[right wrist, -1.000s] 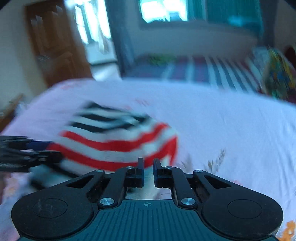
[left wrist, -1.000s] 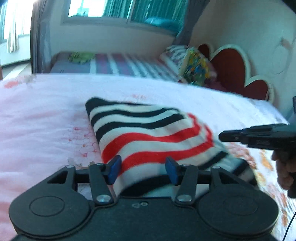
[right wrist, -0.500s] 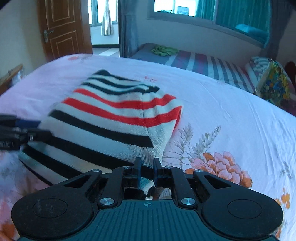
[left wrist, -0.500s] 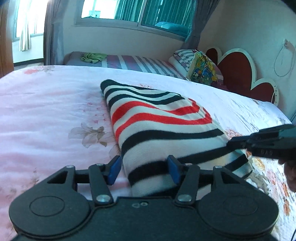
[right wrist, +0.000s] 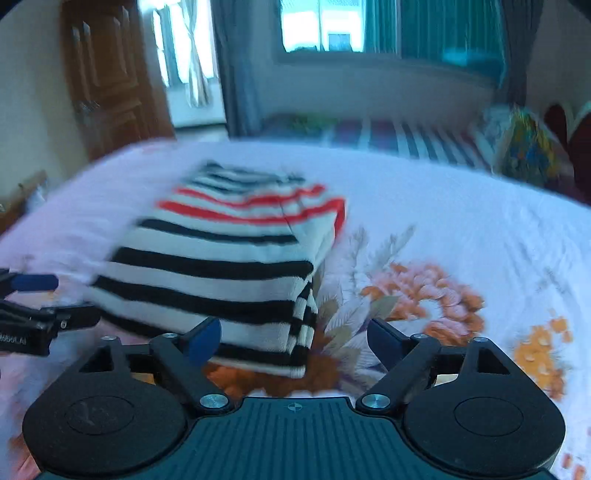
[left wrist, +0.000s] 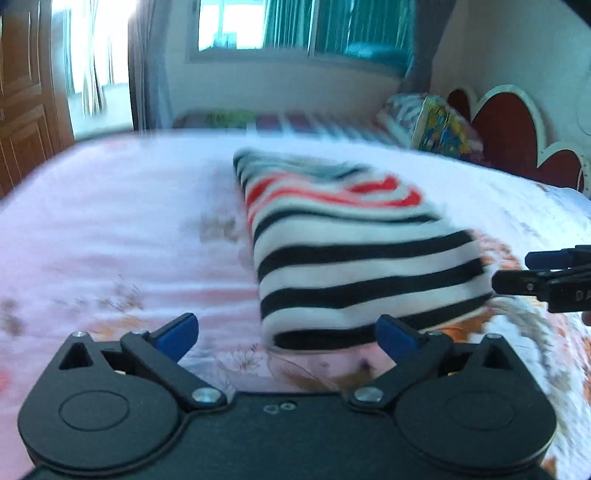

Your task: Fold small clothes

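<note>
The left gripper [left wrist: 286, 338] has just spread its blue-tipped fingers [left wrist: 177, 332] wide apart, pads touching nothing, with the near edge of the folded striped sweater [left wrist: 351, 258] just beyond the gap. The right gripper [right wrist: 293, 338] has also just been opening, released, its fingers [right wrist: 205, 338] clear of the sweater's near corner between them. The sweater, white with black and red stripes, lies flat on a pink floral bedsheet [left wrist: 110, 240]. Behind stand a second bed [right wrist: 388, 134], a window [left wrist: 258, 26] and a wooden door [right wrist: 107, 74].
</note>
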Demonstrator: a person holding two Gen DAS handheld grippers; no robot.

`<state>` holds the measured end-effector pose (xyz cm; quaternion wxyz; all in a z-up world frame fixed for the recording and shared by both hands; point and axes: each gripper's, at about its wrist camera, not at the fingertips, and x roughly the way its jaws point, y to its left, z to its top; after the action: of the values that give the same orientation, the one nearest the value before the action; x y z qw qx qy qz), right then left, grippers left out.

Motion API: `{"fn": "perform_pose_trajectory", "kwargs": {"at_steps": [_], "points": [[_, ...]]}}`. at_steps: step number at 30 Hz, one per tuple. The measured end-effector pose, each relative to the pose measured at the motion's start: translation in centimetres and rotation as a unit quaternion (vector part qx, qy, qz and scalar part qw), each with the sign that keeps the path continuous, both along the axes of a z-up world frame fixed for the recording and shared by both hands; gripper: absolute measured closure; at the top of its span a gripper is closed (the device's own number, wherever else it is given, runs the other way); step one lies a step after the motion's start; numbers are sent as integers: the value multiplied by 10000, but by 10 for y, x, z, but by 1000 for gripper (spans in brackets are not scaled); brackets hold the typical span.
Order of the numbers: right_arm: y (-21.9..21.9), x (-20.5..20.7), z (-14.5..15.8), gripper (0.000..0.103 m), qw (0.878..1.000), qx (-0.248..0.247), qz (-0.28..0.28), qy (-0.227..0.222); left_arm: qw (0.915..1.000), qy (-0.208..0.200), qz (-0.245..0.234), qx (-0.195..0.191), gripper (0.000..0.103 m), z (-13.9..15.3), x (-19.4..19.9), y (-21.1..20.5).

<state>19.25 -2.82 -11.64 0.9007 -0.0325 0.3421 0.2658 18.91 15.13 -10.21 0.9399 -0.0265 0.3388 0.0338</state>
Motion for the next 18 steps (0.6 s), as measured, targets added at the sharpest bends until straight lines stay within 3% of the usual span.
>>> {"fn": "perform_pose_trajectory", "kwargs": {"at_steps": [5, 9, 11, 18], "points": [[-51, -73, 39, 17, 9989, 231, -291, -269, 9987, -469, 173, -60, 1, 44, -73, -34], [-88, -140, 69, 17, 9971, 274, -518, -495, 9974, -706, 19, 125, 1, 69, -132, -72], [-105, -171, 80, 0, 9965, 303, -573, -519, 9963, -831, 3, 226, 1, 77, -159, -87], [-141, -260, 115, 0, 9948, 292, -578, -786, 9957, -915, 120, -74, 1, 104, -235, -121]]}}
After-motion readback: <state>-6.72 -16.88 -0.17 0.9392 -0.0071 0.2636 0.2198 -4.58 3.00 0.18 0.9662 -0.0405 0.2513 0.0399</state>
